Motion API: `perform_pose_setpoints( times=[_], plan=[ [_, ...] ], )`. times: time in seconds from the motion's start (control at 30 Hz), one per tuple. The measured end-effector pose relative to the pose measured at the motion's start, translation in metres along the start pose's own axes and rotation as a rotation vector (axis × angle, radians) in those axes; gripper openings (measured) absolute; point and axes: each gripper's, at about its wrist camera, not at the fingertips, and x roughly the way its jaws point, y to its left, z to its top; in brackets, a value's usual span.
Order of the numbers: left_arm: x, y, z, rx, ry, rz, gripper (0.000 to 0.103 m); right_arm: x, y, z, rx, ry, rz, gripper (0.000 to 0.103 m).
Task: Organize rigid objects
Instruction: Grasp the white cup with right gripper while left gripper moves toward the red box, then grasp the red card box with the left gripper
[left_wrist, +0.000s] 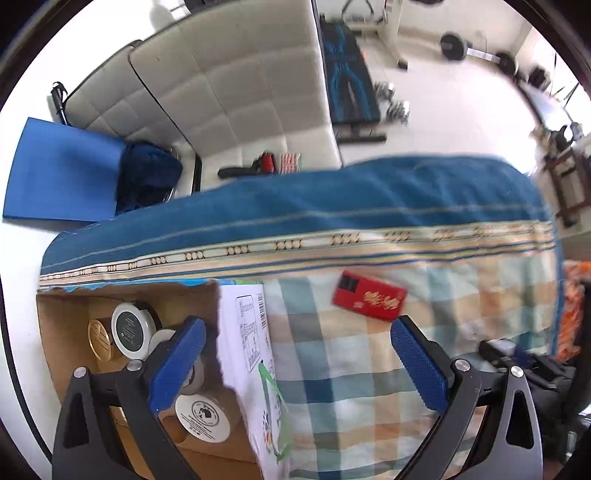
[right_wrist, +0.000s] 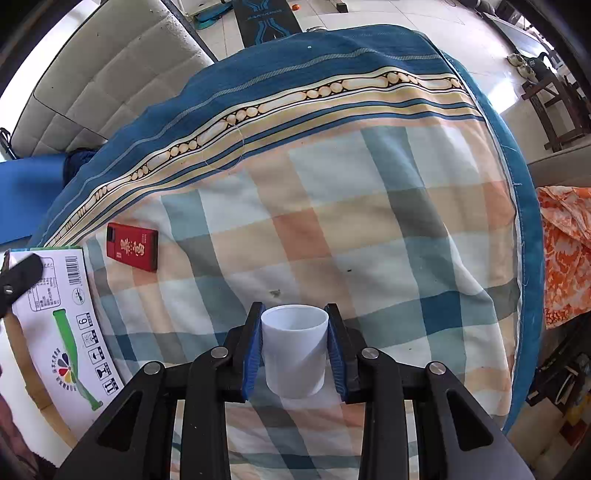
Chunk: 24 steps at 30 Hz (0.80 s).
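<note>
Right claw (right_wrist: 294, 349) clamps an upright white cup (right_wrist: 294, 347); its interior is unreadable. Left claw (left_wrist: 301, 363) gapes empty beside the cardboard box (left_wrist: 66, 332) holding round lidded tins (left_wrist: 130, 330), partly hidden.

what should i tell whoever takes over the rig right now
Right gripper: shut on the white cup, above the checked cloth.
Left gripper: open, holding nothing, over the edge of the cardboard box.
Done: several round tins already lie in the box.
Left: carry the cup to the box, then fetch the red packet lying on the cloth beside the box.
</note>
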Motion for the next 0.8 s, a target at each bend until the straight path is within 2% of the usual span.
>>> perform_pose_setpoints(
  times=[0.07,0.1,0.17,0.23,0.3,0.4,0.6,0.7,0.8],
  plan=[
    [-0.015,-0.002,0.002,-0.008,-0.046,-0.031,0.103,-0.001,-0.002,-0.002,-0.001,0.000,0.007,0.034],
    [-0.022,-0.007,0.005,0.007,-0.070,-0.070,0.103,-0.001,-0.002,-0.003,0.000,-0.002,0.006,0.034],
    [-0.021,-0.023,0.014,0.055,-0.071,-0.098,0.103,0.001,-0.006,-0.004,0.008,-0.003,0.001,0.034],
    [-0.007,-0.041,0.021,0.115,-0.033,-0.134,0.103,-0.004,-0.025,-0.011,0.023,-0.004,-0.003,0.034],
    [0.020,-0.061,0.028,0.185,0.038,-0.149,0.103,-0.008,-0.045,-0.016,0.036,-0.003,-0.012,0.034],
    [0.068,-0.079,0.032,0.243,0.160,-0.095,0.103,-0.015,-0.058,-0.019,0.051,-0.004,-0.028,0.034],
    [0.127,-0.095,0.035,0.281,0.317,-0.035,0.103,-0.018,-0.081,-0.022,0.071,-0.007,-0.020,0.034],
    [0.137,-0.096,0.032,0.264,0.335,-0.052,0.100,-0.020,-0.082,-0.023,0.079,-0.005,-0.013,0.034],
    [0.134,-0.097,0.031,0.244,0.312,-0.071,0.089,-0.020,-0.090,-0.024,0.081,-0.003,-0.011,0.034]
  ],
)
